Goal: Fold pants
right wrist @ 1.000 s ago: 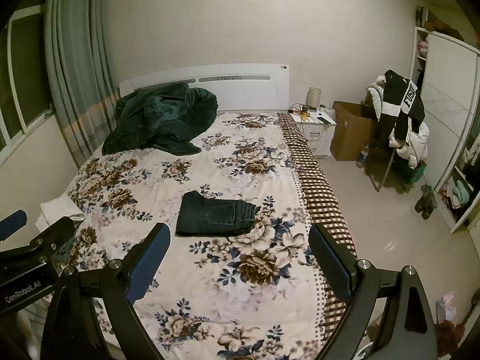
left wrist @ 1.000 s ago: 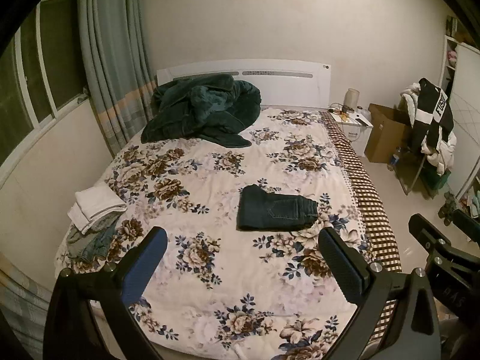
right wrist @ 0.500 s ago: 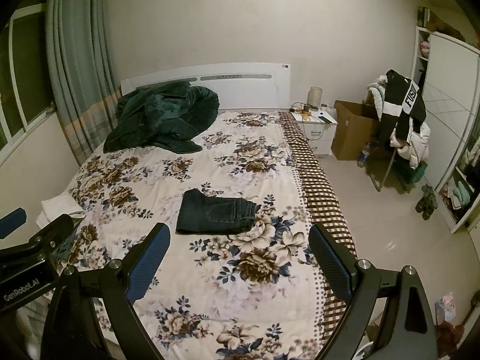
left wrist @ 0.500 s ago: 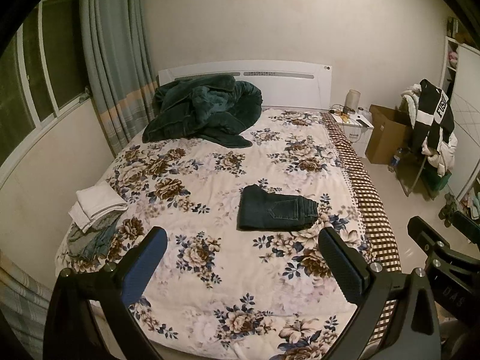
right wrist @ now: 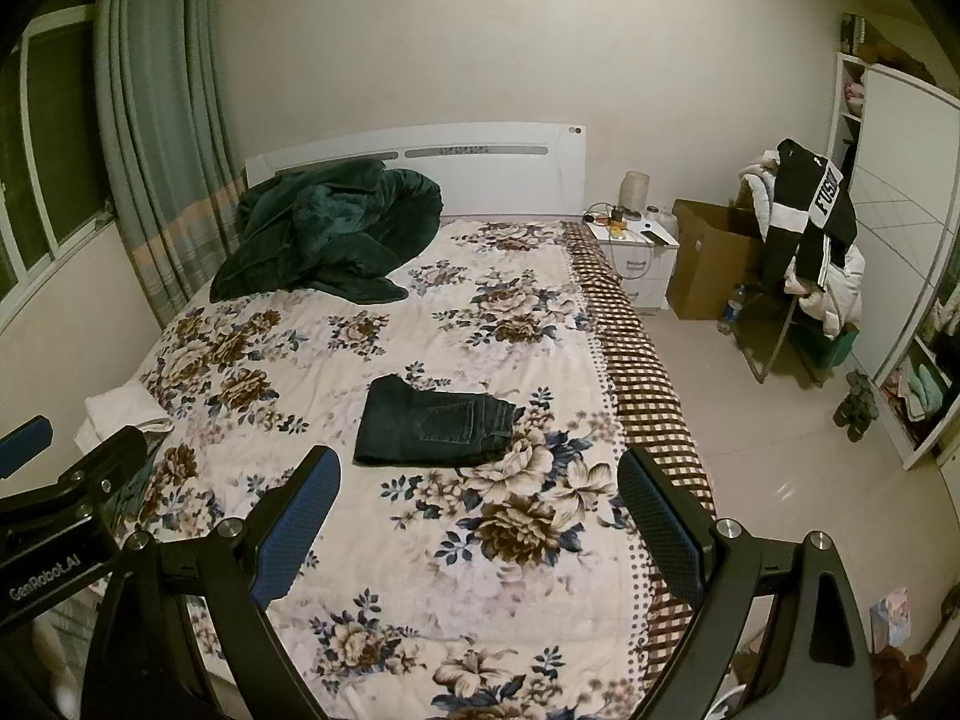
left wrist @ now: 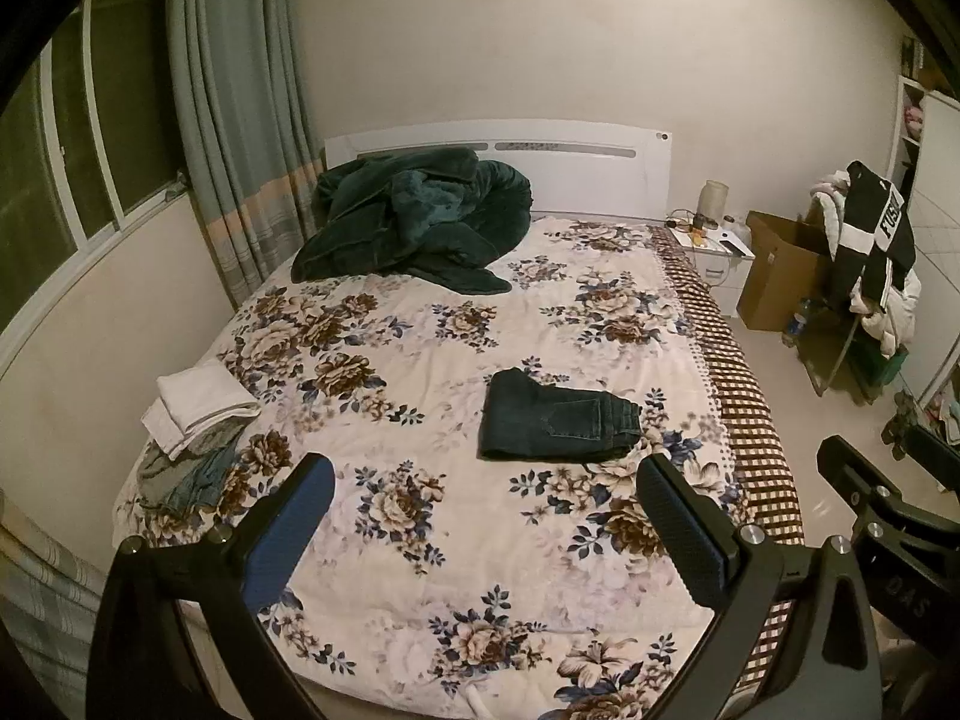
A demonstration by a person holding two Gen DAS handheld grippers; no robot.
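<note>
Dark blue jeans (left wrist: 555, 417) lie folded into a small rectangle on the floral bedspread (left wrist: 420, 360), right of the bed's middle; they also show in the right wrist view (right wrist: 432, 423). My left gripper (left wrist: 486, 474) is open and empty, held above the near end of the bed, well short of the jeans. My right gripper (right wrist: 480, 468) is open and empty, also back from the jeans. Each gripper shows at the edge of the other's view.
A dark green blanket (left wrist: 414, 222) is heaped at the headboard. Folded white and light-blue clothes (left wrist: 192, 420) are stacked at the bed's left edge. A nightstand (right wrist: 636, 246), cardboard box (right wrist: 708, 258) and clothes-laden chair (right wrist: 804, 252) stand on the right floor.
Both views have drifted very slightly. The jeans have not moved, and both grippers stay open.
</note>
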